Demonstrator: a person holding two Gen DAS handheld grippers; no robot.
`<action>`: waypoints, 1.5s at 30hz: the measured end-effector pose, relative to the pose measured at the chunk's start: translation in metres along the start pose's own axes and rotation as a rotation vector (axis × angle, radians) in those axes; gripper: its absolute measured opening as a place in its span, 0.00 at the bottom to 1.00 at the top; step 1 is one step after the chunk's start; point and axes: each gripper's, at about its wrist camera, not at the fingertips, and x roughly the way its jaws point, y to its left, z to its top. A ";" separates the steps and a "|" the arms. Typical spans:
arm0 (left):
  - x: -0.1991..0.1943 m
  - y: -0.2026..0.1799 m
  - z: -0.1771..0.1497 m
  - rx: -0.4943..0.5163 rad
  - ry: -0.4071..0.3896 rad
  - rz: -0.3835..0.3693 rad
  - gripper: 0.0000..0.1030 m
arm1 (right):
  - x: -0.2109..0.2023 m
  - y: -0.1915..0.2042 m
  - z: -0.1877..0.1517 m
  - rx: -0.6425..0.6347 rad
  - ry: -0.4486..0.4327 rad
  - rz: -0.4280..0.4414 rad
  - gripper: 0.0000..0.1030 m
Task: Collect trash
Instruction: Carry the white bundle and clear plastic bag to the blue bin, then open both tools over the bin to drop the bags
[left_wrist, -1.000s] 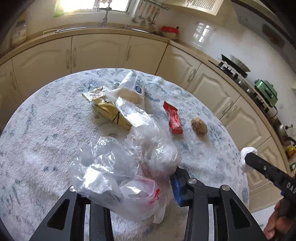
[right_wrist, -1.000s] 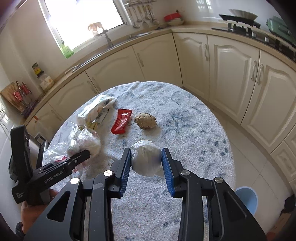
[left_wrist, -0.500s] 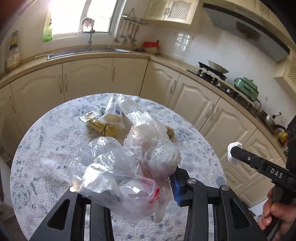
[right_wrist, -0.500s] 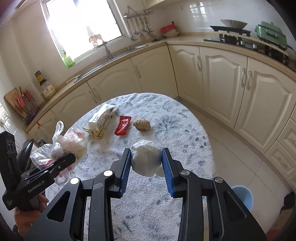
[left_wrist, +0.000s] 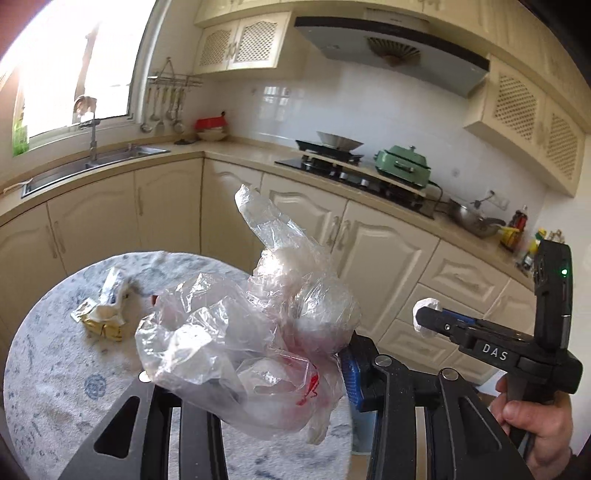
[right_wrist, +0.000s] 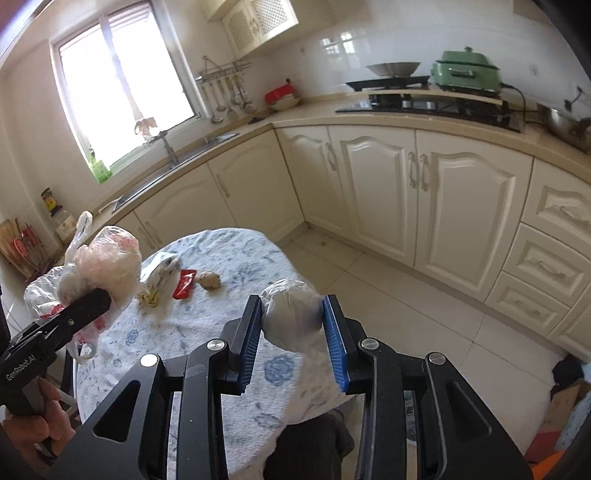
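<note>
The left gripper (left_wrist: 255, 373) is clamped on one bunch of clear plastic bags (left_wrist: 243, 332), held up above the table (right_wrist: 240, 251). White "GenRobot.AI" is written on its side in the right view. The right gripper (right_wrist: 291, 321) squeezes one white paper ball (right_wrist: 291, 319) between its blue pads, out past the table's near edge. "DAS" is written on its side in the left view. Left on the tabletop near its far edge lie four things: one white packet (right_wrist: 162, 267), one yellow wrapper (right_wrist: 149, 297), one red wrapper (right_wrist: 184, 283) and one brown lump (right_wrist: 209, 281).
</note>
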 end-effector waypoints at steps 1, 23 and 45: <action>0.002 -0.011 0.000 0.018 0.001 -0.021 0.35 | -0.005 -0.009 0.000 0.011 -0.006 -0.018 0.33; 0.185 -0.182 -0.061 0.205 0.423 -0.275 0.35 | 0.003 -0.212 -0.068 0.326 0.130 -0.272 0.33; 0.427 -0.254 -0.046 0.276 0.708 -0.205 0.82 | 0.063 -0.300 -0.121 0.560 0.251 -0.288 0.79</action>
